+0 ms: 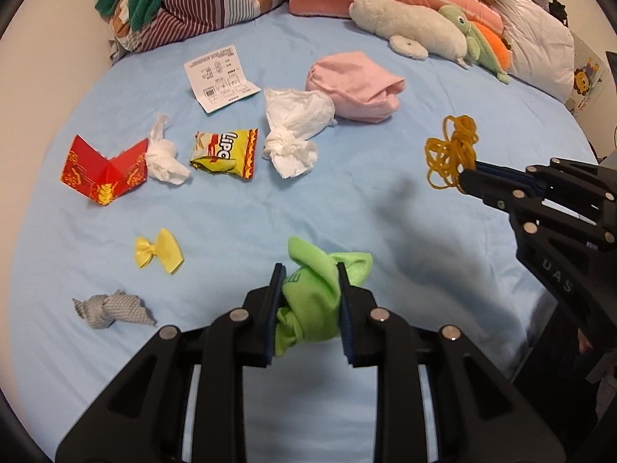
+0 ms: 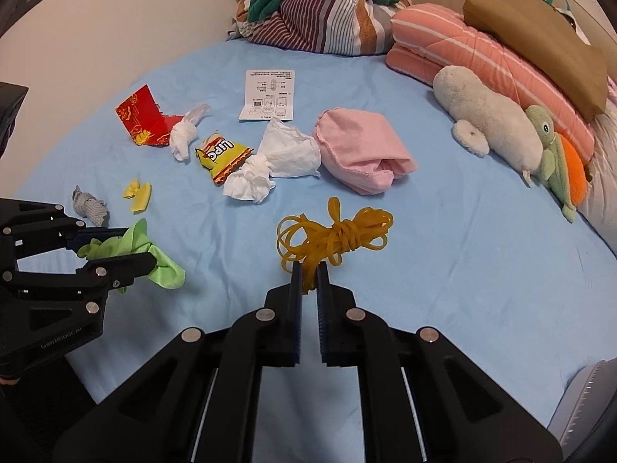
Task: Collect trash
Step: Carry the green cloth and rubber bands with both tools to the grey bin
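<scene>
Left wrist view. Left gripper [image 1: 309, 270]: jaws clamped on a green cloth [image 1: 312, 297], held clear of the blue sheet [image 1: 347, 200]. Right gripper [image 1: 468, 177]: enters from the right, tips pinched together on a bundle of rubber bands [image 1: 451, 150], also off the sheet. Lying loose on the sheet: red packet [image 1: 104, 169], small tissue [image 1: 164, 154], yellow snack wrapper [image 1: 225, 152], large tissue [image 1: 295, 131], printed leaflet [image 1: 219, 77], yellow bow [image 1: 158, 250], grey knotted mesh [image 1: 112, 308], pink towel [image 1: 356, 85].

Right wrist view. Right gripper [image 2: 309, 266]: jaws nearly together, nipping one strand of the rubber bands [image 2: 335, 235]; the rest of the bundle hangs free ahead of the tips. Left gripper [image 2: 127, 245]: at left edge, closed on the green cloth [image 2: 154, 262].

Progress, as judged: two items lifted, none visibly deposited; no bin in either view. Wrapper, both tissues, packet and leaflet appear still to be collected.
</scene>
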Demonstrator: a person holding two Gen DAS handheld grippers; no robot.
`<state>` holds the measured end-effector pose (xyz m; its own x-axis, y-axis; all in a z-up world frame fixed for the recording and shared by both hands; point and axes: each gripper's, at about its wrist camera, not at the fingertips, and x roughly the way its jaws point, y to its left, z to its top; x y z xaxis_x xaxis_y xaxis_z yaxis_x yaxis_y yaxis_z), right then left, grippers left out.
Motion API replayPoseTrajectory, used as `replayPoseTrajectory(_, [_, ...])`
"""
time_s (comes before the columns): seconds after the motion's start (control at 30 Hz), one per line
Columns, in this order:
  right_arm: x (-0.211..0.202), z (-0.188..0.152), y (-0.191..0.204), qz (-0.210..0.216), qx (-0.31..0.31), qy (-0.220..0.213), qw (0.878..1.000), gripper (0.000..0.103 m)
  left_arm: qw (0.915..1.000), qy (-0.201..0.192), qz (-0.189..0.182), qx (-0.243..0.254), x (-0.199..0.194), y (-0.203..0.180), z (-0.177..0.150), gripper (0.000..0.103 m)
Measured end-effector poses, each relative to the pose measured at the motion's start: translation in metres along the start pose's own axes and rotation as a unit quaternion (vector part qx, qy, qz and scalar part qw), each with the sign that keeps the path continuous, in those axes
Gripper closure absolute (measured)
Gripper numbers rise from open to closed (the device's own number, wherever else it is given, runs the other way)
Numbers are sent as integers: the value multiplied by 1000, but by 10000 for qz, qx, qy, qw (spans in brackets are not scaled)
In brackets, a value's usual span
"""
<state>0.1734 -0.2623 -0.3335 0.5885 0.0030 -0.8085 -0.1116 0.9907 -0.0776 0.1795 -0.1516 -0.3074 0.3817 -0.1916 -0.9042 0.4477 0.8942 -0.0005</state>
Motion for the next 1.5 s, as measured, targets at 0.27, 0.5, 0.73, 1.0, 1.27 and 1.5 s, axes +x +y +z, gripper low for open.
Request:
replayPoseTrajectory(0.27, [-68,-17,-4,-135,-92,-277,9995,97,9991,-334,75,256,-56,-28,-3,77])
replayPoseTrajectory(0.5, [-126,-40,-20,-322,65,-490,9983,97,9965,-555,-38,617,-97,-68,-3,77])
replayPoseTrajectory(0.73, [-189,-70,-54,-652,493,-796,9935,97,9906,-800,-294,1067,-129,-117,0,77])
replayPoseTrajectory(1.0, [-265,-110,-105,-1063,1015,-1018,9839,97,9767,-1098,-622,1734,-164,-186,12,77])
replayPoseTrajectory(1.27, [-347,-146,-165,-1687,1402,-1172,9686,97,9542,-1360,-1015,2465,-197,-267,36,77])
replayPoseTrajectory(1.5, [-399,-172,-216,-2183,1643,-1150,9550,97,9288,-1603,-1383,3042,-225,-343,58,77])
